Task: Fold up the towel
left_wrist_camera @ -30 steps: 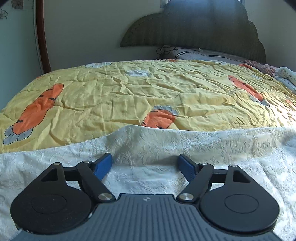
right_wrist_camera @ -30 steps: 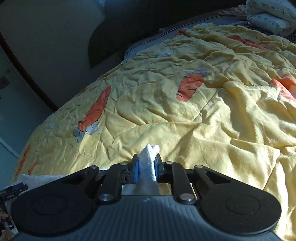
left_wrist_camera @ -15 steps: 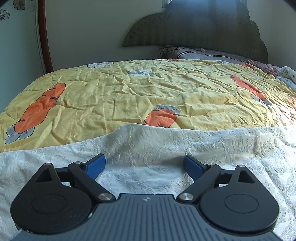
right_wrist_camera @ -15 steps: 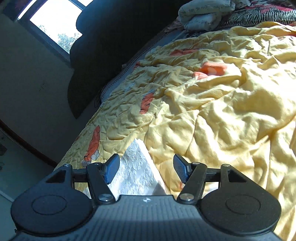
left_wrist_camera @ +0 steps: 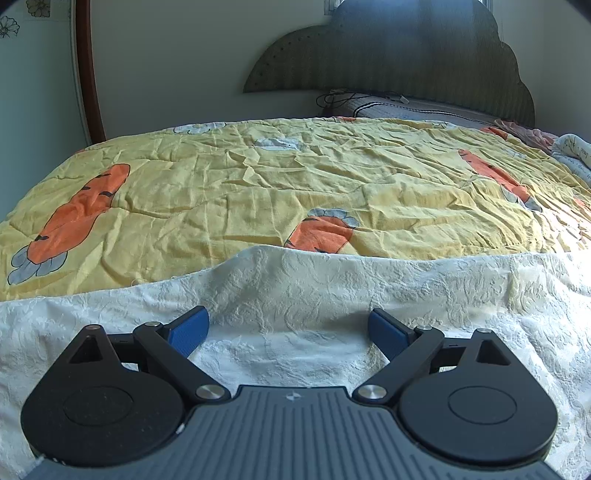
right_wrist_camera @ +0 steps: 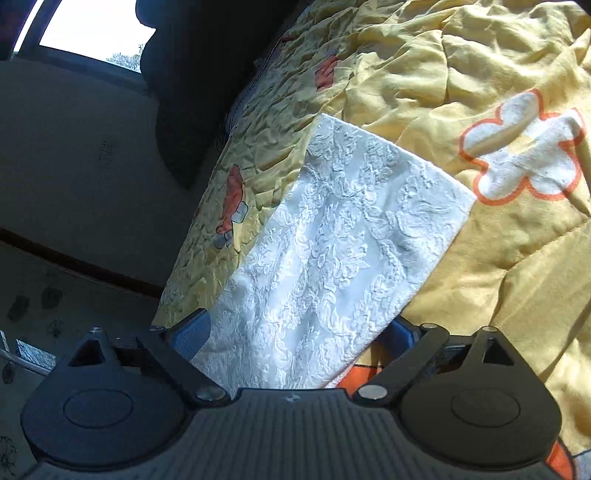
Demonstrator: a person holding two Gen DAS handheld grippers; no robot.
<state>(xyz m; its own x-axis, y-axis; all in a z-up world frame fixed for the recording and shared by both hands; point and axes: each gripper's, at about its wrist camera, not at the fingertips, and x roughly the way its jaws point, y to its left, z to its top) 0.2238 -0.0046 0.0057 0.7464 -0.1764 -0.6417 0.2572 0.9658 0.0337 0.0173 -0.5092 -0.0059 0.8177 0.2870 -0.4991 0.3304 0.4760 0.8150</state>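
Biggest thing in my view is the bed, covered by a rumpled yellow quilt (left_wrist_camera: 258, 184) printed with orange carrots and white flowers. It fills both wrist views. Behind it I see a dark scalloped headboard (left_wrist_camera: 399, 55) against a pale wall, and a striped pillow (left_wrist_camera: 417, 109) at its foot with a dark cable lying on it. My right view is rolled sideways, and a bright window (right_wrist_camera: 85, 33) sits in its top left corner.

The white embossed towel (left_wrist_camera: 314, 295) lies flat on the quilt at the near edge of the bed. In my left view it spans the whole width of the frame, with one raised wrinkle in its far edge just below a carrot. In my right view the towel (right_wrist_camera: 332, 240) shows as a long strip running away from the gripper to a squared-off end, resting on the quilt.

My left gripper (left_wrist_camera: 288, 328) sits low over the towel with its blue pads spread wide and gripping nothing. My right gripper (right_wrist_camera: 295, 336) has just been opening; its jaws now stand wide, the towel lies between them and the pads are not pressing on it.
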